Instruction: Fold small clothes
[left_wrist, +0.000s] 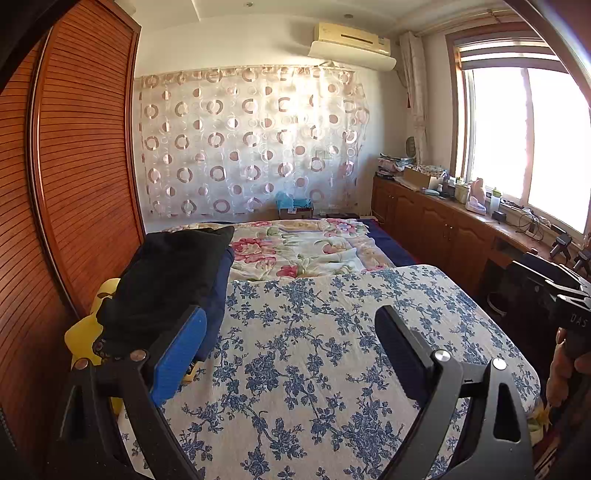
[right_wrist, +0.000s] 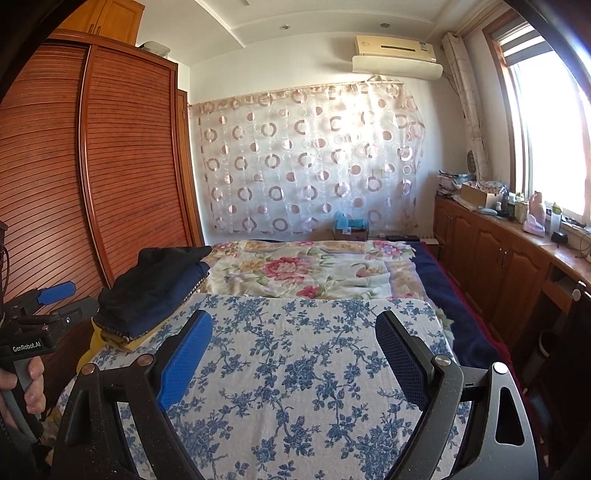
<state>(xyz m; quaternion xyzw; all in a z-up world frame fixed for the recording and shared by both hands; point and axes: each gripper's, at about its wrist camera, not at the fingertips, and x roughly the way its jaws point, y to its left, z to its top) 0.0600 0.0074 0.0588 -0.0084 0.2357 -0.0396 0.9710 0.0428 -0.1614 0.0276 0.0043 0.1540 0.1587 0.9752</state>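
Clothes (left_wrist: 166, 280), dark and folded in a stack, lie at the left edge of the bed, partly on the blue-flowered cover (left_wrist: 314, 350). Both tools hover over that cover with nothing between their fingers: the left hand-held gripper (left_wrist: 291, 332) has its jaws wide apart, just right of the stack, and the right hand-held gripper (right_wrist: 293, 339) is spread wide too, above bare cover

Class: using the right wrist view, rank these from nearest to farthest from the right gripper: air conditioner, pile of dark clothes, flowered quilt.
Measured from the right gripper:
1. Pile of dark clothes, left, at the bed's edge.
2. Flowered quilt, ahead, mid-bed.
3. Air conditioner, high on the far wall.
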